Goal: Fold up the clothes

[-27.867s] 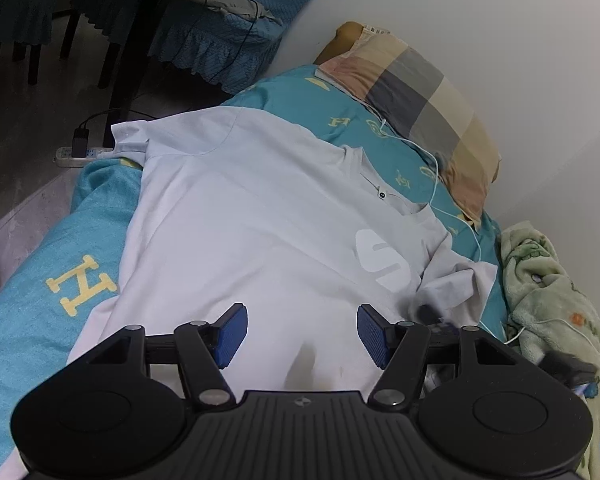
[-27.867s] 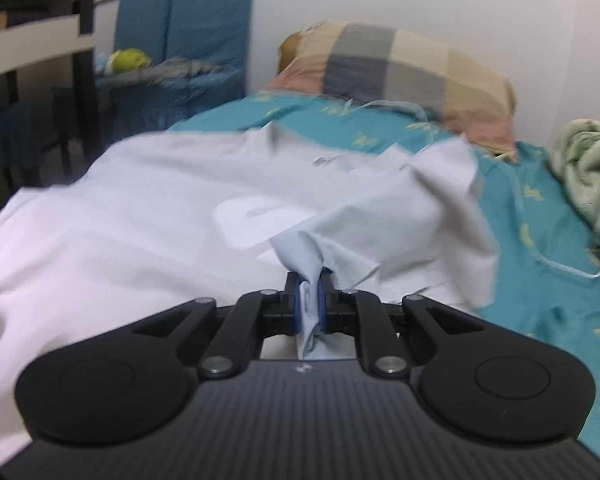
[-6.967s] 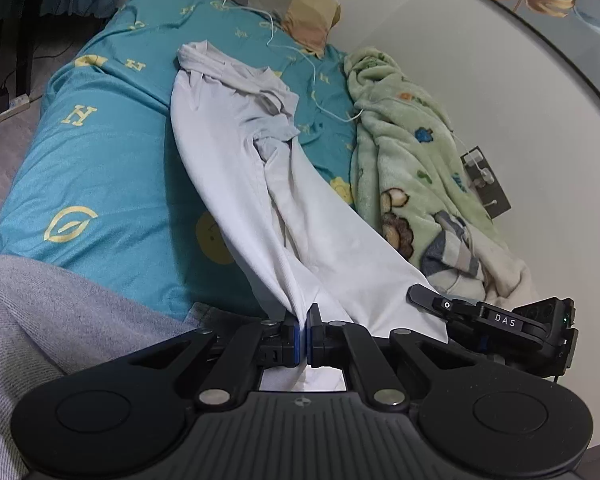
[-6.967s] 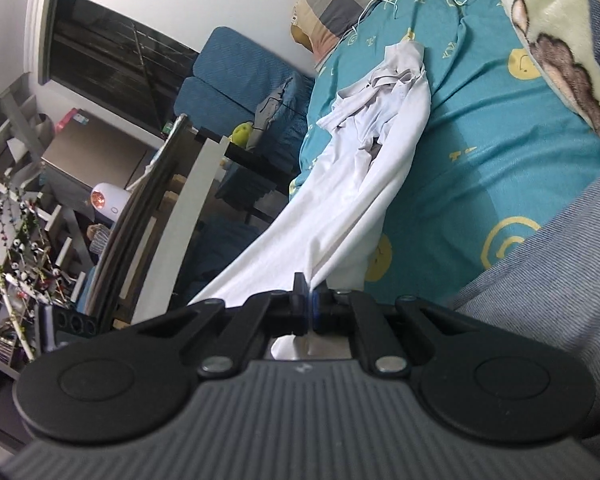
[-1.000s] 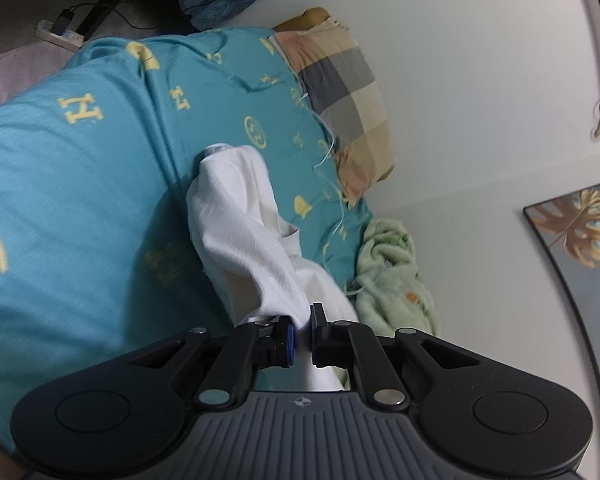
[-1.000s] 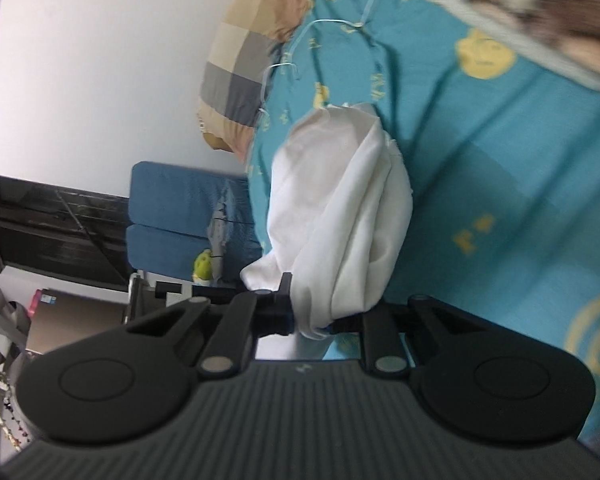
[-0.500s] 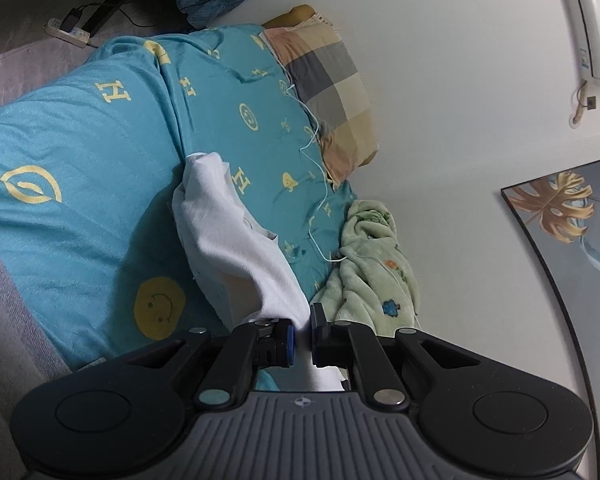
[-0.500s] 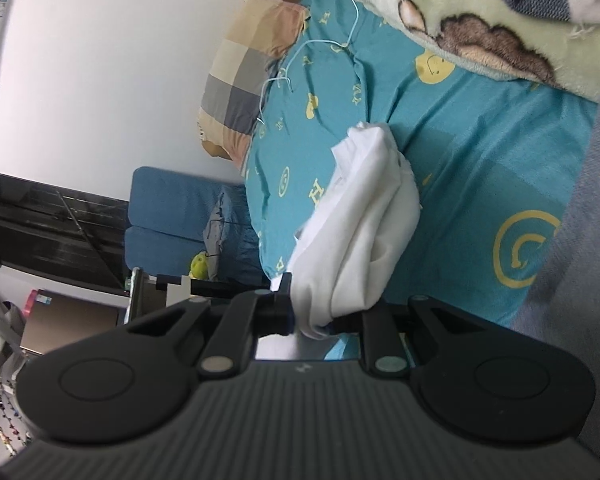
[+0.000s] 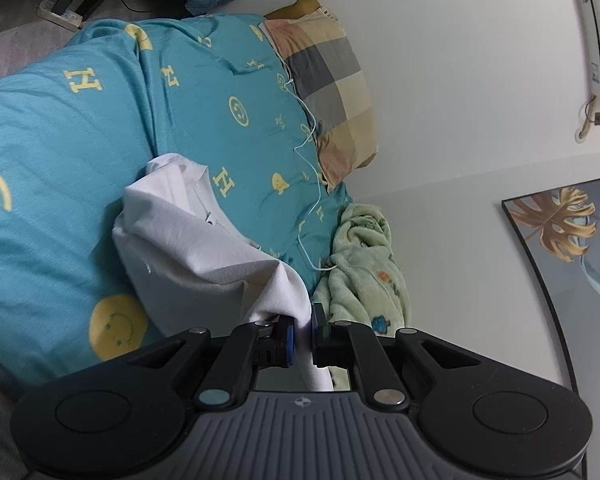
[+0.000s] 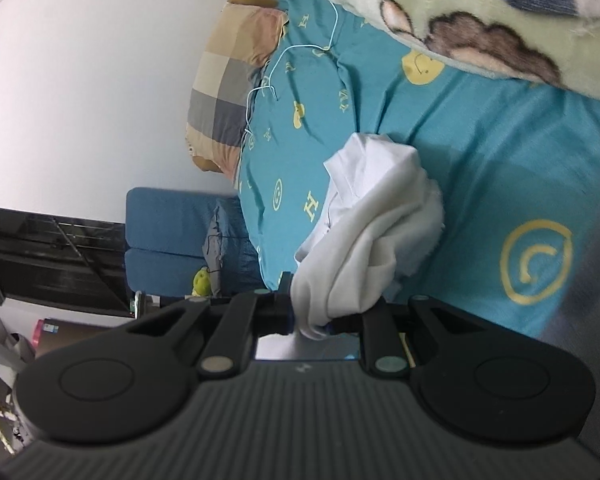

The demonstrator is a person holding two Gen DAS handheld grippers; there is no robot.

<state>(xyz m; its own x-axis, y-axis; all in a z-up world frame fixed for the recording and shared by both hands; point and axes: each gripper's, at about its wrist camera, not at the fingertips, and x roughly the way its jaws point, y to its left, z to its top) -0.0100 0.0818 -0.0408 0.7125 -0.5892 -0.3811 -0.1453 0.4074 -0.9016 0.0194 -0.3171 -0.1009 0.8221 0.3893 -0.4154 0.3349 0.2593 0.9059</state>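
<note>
The teal bedsheet [image 9: 60, 168] carries yellow "H" letters, smiley faces and ring emblems; no other writing is legible. A white cotton T-shirt [image 9: 188, 248], bunched into a long roll, lies on it with its far end toward the checked beige-and-grey pillow [image 9: 332, 80] and its near end lifted. The left gripper [image 9: 302, 334] pinches one near corner, its jaws almost closed on the cloth. The right gripper [image 10: 314, 316] clamps a thicker wad of the T-shirt [image 10: 380, 220].

Only the left view shows a leaf picture [image 9: 564, 224] and what seems an air conditioner [image 9: 594, 28]; only the right shows a blue sofa [image 10: 168, 236].
</note>
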